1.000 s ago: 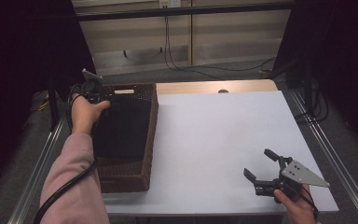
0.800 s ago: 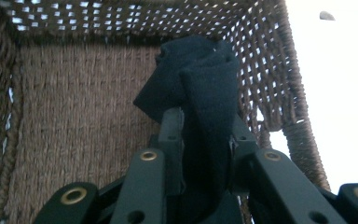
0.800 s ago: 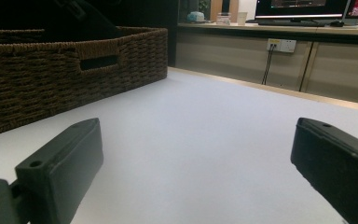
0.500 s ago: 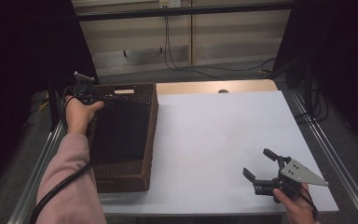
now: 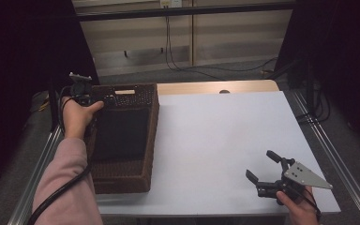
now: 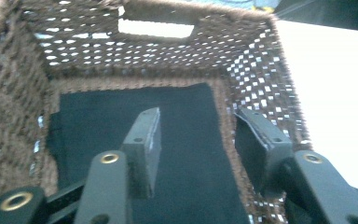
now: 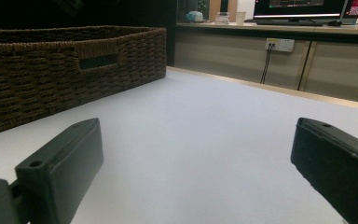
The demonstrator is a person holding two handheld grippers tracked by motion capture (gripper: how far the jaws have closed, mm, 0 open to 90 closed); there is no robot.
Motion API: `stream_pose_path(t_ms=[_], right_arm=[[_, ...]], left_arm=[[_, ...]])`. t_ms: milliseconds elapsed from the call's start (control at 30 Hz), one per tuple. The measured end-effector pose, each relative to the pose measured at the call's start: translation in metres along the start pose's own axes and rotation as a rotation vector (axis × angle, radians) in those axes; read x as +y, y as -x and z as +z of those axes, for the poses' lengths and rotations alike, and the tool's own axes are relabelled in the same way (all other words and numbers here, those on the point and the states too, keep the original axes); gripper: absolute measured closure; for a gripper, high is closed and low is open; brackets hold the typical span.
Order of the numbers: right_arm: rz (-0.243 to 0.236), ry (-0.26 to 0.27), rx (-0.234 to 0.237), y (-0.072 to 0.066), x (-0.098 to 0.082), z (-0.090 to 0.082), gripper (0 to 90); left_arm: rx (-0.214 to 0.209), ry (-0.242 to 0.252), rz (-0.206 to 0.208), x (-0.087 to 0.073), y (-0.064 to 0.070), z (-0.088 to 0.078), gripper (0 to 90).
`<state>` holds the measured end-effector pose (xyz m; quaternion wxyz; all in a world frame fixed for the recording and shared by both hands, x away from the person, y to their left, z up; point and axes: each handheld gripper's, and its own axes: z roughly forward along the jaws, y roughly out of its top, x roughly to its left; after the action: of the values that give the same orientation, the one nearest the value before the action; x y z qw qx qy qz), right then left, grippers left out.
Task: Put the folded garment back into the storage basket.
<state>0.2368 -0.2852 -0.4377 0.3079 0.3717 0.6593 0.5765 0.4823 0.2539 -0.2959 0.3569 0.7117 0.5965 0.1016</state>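
Left gripper (image 6: 193,140): jaws apart, nothing between them, poised above the far end of the basket and pointing down into it.
Change since a second ago: left hand (image 5: 77,115) now further toward the far left corner of the basket and slightly higher; no change on the right side.
Brown woven wicker basket (image 5: 151,140): on the left part of the white table (image 5: 225,140), long side along the table edge.
Black flat folded cloth (image 6: 186,196): on the basket floor, directly under the left jaws, not yet touched.
Right gripper (image 5: 265,176): jaws wide apart, empty, low over the near right corner of the table, well apart from the basket.
Meaning for the work: probably lining up to reach down and pinch the cloth; grasp not yet begun.
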Motion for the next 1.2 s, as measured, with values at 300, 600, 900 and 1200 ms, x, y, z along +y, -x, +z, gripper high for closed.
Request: stream_pose_path(t_ms=[300, 600, 900, 1200], right_arm=[[-0.004, 0.0, -0.009, 0.0, 0.001, -0.001, 2.0], [0.001, 0.003, -0.008, 0.0, 0.001, -0.001, 2.0], [0.001, 0.0, -0.009, 0.0, 0.001, -0.001, 2.0], [-0.001, 0.002, -0.007, 0.0, 0.001, -0.001, 2.0]], left_arm=[[-0.096, 0.074, 0.04, -0.012, 0.02, -0.018, 34.2], [-0.152, 0.115, 0.08, -0.03, 0.027, -0.021, 26.8], [-0.182, 0.138, 0.103, -0.049, 0.033, -0.016, 22.8], [-0.208, 0.165, 0.13, -0.067, 0.041, -0.014, 19.9]])
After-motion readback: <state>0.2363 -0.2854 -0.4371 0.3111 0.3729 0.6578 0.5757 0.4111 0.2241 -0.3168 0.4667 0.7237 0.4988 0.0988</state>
